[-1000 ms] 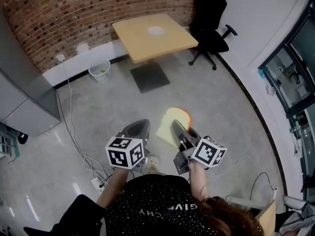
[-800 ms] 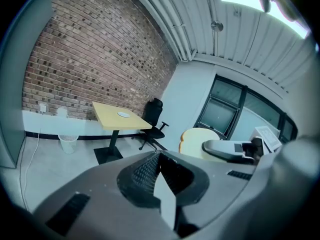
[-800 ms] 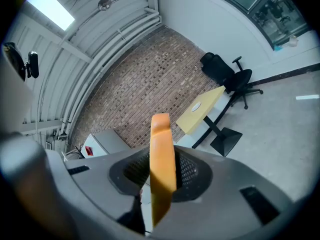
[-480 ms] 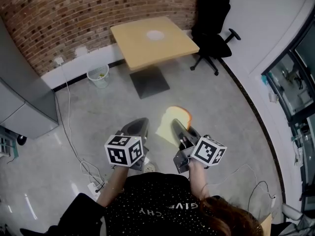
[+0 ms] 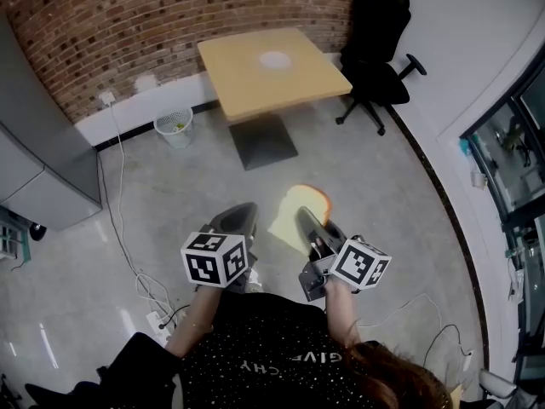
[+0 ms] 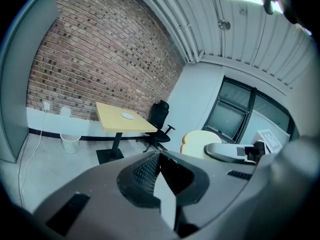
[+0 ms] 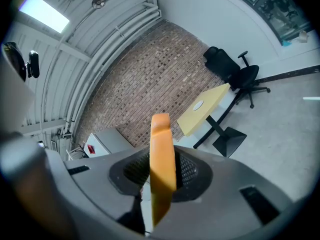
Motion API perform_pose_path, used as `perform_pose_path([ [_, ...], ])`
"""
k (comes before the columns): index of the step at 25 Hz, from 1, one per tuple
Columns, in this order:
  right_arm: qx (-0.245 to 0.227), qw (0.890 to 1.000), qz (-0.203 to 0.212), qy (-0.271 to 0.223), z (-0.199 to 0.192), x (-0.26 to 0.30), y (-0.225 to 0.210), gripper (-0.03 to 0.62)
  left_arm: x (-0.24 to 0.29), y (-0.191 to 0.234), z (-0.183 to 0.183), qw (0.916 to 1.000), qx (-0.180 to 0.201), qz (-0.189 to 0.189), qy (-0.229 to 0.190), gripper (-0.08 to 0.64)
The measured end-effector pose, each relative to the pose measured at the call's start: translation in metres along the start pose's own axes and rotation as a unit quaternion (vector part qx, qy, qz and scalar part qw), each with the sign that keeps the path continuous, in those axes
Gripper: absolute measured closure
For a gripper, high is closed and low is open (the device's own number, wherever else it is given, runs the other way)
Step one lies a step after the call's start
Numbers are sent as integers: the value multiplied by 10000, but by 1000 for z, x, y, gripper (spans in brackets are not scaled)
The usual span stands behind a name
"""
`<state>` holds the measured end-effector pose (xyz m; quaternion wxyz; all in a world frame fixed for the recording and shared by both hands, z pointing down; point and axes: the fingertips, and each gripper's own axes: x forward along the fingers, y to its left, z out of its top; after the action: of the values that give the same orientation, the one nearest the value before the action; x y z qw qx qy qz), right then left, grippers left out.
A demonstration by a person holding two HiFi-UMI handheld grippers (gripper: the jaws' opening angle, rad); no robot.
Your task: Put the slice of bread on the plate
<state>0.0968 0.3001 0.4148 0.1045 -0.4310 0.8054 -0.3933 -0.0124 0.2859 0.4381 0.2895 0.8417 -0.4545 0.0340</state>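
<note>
Seen from the head camera: standing in a black speckled top point(image 5: 272, 356) on a grey polished floor point(image 5: 400, 203), well short of a pale wooden desk point(image 5: 255, 88), with a two-jaw gripper in each hand. Clamped in the right gripper point(image 5: 305, 220), a slice of bread point(image 5: 302, 201), pinched by its lower part, jaws pressed on both flat faces, rounded crust jutting forward past the tips. Reads in the right gripper view as a narrow orange-brown strip point(image 7: 161, 154), upright and edge-on between the dark mesh pads point(image 7: 189, 171). Hangs in the air above the floor, well apart from the desk. Just to its left and about level, the left gripper point(image 5: 237, 221), jaws drawn together on nothing and meeting in a line in the left gripper view, with the bread point(image 6: 197, 141) and the grey snout of the right gripper point(image 6: 215, 150) visible at right. On the desk, toward its far edge and about midway along it, a small white plate point(image 5: 274, 59). Past the desk's right corner, a black office chair point(image 5: 379, 49). Off its left side, against a brick wall point(image 5: 128, 24), a white waste basket point(image 5: 173, 124). Across the floor at left, a thin trailing cable point(image 5: 119, 203).
</note>
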Motion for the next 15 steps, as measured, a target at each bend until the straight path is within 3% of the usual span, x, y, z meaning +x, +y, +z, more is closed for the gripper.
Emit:
perform_pose_path([
  [15,172,9998,-106,45,-5,-18,-15,497,11,-12,-17,9998,-86,2,175,549],
])
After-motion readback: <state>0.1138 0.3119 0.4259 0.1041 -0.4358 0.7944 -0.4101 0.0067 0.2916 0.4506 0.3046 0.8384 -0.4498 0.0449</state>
